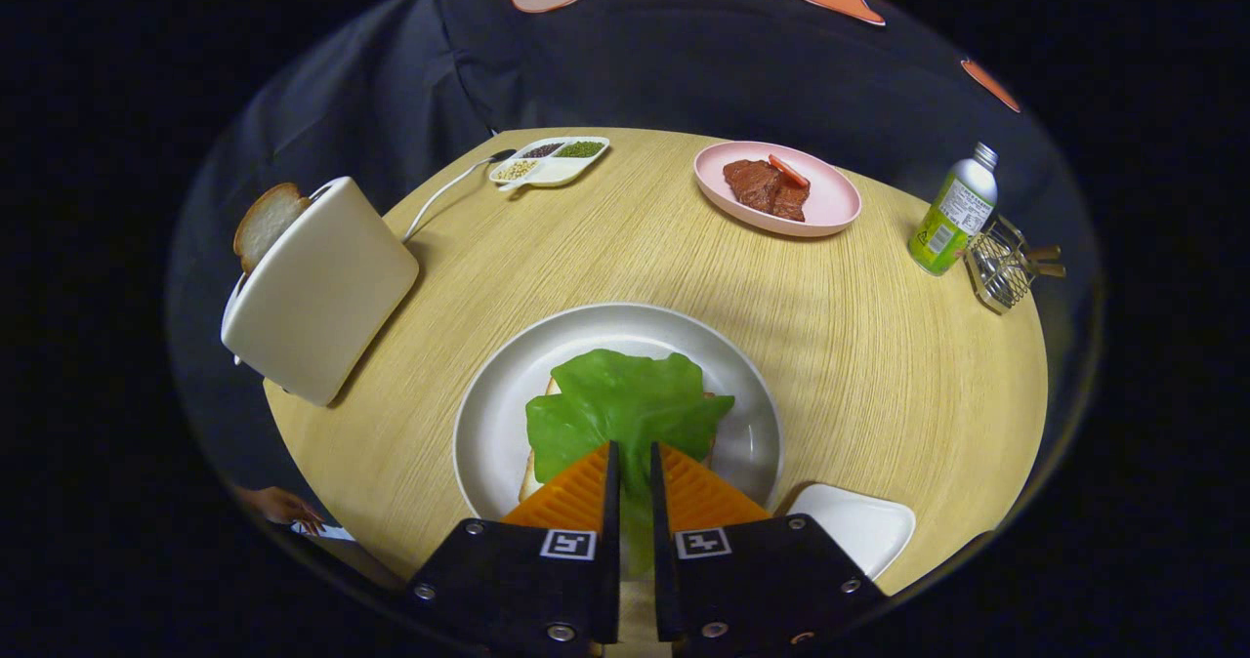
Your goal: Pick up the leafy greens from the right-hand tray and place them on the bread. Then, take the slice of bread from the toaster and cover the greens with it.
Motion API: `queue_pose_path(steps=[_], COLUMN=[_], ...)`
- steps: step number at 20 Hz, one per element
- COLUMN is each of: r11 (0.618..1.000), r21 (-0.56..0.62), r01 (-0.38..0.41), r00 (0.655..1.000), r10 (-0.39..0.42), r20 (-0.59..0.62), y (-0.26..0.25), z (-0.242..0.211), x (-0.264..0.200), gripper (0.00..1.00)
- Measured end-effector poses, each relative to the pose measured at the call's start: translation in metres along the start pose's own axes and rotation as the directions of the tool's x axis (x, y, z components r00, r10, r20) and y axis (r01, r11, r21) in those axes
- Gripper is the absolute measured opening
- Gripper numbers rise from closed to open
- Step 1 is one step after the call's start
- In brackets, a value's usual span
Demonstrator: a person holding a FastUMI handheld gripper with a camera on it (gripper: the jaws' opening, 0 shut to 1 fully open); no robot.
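Now claw (633, 463) pinches leafy greens (625, 409), flat over bread (532, 477).

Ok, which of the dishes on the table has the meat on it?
The pink plate across the table, beyond the gripper, whose fingers pinch the leafy greens over the white plate.

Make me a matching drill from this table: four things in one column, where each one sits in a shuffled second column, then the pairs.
Things:
1. leafy greens
2. slice of bread
3. meat pieces
4. bottle

Places:
A. on the pink plate
B. sticking up out of the toaster
C. beside the small wire basket
D. on the bread in the white plate, pinched between the fingers of the hand-held gripper

Pairs: 1-D, 2-B, 3-A, 4-C
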State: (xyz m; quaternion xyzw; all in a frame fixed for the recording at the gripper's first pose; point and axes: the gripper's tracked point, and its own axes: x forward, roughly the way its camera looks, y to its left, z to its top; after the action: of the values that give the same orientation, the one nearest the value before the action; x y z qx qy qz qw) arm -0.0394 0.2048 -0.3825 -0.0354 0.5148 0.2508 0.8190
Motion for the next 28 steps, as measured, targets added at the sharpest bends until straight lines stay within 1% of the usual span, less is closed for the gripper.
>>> queue_pose_path(steps=[1, 2, 3, 4, 5, 9, 10, 11, 13, 15, 18, 20, 24, 28], r11=[1.0, 0.999, 0.998, 0.997, 0.996, 0.993, 0.992, 0.99, 0.991, 0.992, 0.993, 0.987, 0.994, 0.995], r21=[0.01, 0.023, 0.039, 0.053, 0.061, 0.079, 0.081, 0.082, 0.078, 0.064, 0.016, 0.001, -0.001, -0.036], r01=[0.02, 0.034, 0.045, 0.054, 0.064, 0.087, 0.102, 0.113, 0.111, 0.108, 0.114, 0.158, 0.108, 0.089], r00=[1.0, 0.999, 0.998, 0.997, 0.995, 0.986, 0.981, 0.976, 0.971, 0.967, 0.967, 0.961, 0.971, 0.981], r10=[-0.02, -0.035, -0.047, -0.057, -0.069, -0.097, -0.113, -0.126, -0.125, -0.12, -0.115, -0.154, -0.105, -0.081], r20=[0.017, 0.028, 0.039, 0.058, 0.075, 0.137, 0.155, 0.175, 0.203, 0.225, 0.226, 0.229, 0.217, 0.176], y=[-0.004, -0.009, -0.011, -0.015, -0.018, -0.018, -0.019, -0.017, -0.007, 0.004, 0.027, 0.036, 0.089, 0.142], z=[0.004, 0.007, 0.009, 0.014, 0.019, 0.043, 0.052, 0.062, 0.078, 0.095, 0.115, 0.132, 0.167, 0.194], x=[-0.001, -0.002, -0.006, -0.01, -0.013, -0.036, -0.043, -0.05, -0.066, -0.081, -0.099, -0.111, -0.126, -0.125], gripper=[0.21, 0.23, 0.33, 0.39, 0.57, 0.81, 0.83, 0.87, 0.92, 0.95, 0.95, 0.95, 0.95, 0.95])
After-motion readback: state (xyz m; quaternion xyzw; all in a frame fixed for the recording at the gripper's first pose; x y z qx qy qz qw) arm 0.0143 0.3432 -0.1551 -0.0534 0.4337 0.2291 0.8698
